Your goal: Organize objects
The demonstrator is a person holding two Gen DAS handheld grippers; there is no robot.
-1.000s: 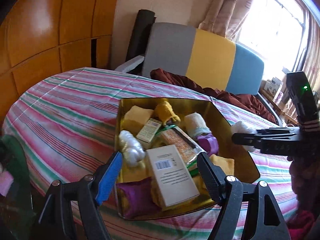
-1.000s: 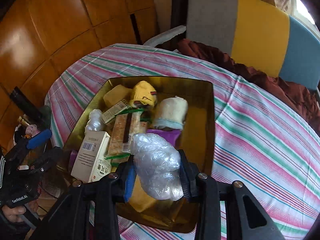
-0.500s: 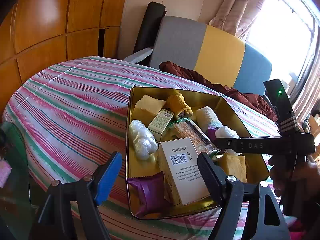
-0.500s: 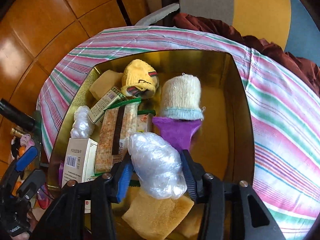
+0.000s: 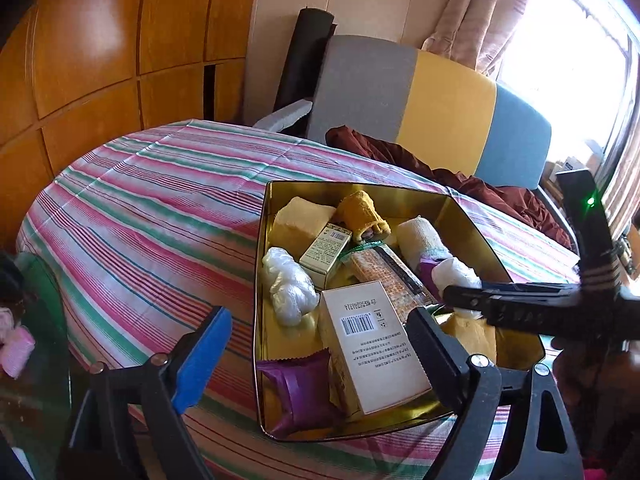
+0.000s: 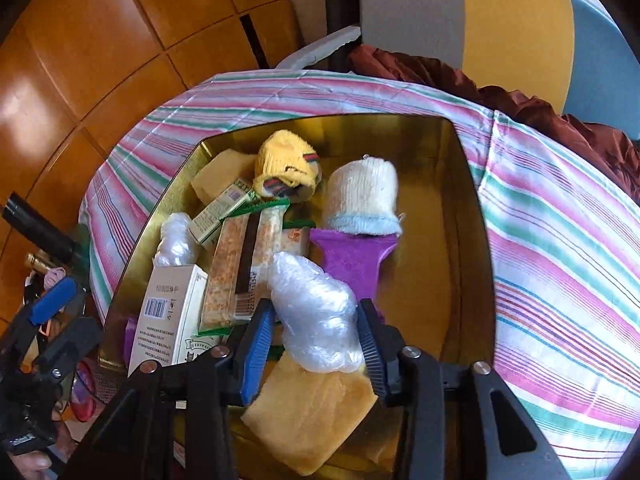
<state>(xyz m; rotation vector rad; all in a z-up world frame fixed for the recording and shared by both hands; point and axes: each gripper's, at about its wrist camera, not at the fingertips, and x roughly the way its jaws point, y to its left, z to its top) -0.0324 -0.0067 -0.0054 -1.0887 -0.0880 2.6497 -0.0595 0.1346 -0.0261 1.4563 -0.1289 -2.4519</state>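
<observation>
While the jaws narrow: right gripper (image 6: pixel 316 336) holds a crumpled plastic bundle (image 6: pixel 314 314), both pads pressing its sides, low over the tin.
Left gripper (image 5: pixel 316 354): empty, jaws spreading wide, the blue pad over the striped cloth, the black finger over the tin's near part; nothing is between them.
Sponge (image 6: pixel 310 416): yellow, lying in the tin's near corner, just under the held bundle.
White box (image 5: pixel 374 344): barcode side up, leaning on a purple packet (image 5: pixel 298 388) at the tin's near wall.
Second plastic bundle (image 5: pixel 290 286): beside the tin's left wall, next to the white box.
Snack bar (image 6: pixel 240 270): long, clear-wrapped, in the middle of the tin.
Purple cloth (image 6: pixel 354 258): flat, its far end touching a rolled white sock (image 6: pixel 366 196).
Yellow sock (image 6: pixel 286 166): rolled, near the far wall.
Tin (image 6: pixel 466 220): gold, open, on the striped cloth (image 5: pixel 160 208).
Chair (image 5: pixel 424 108): grey, yellow and blue, behind the table.
</observation>
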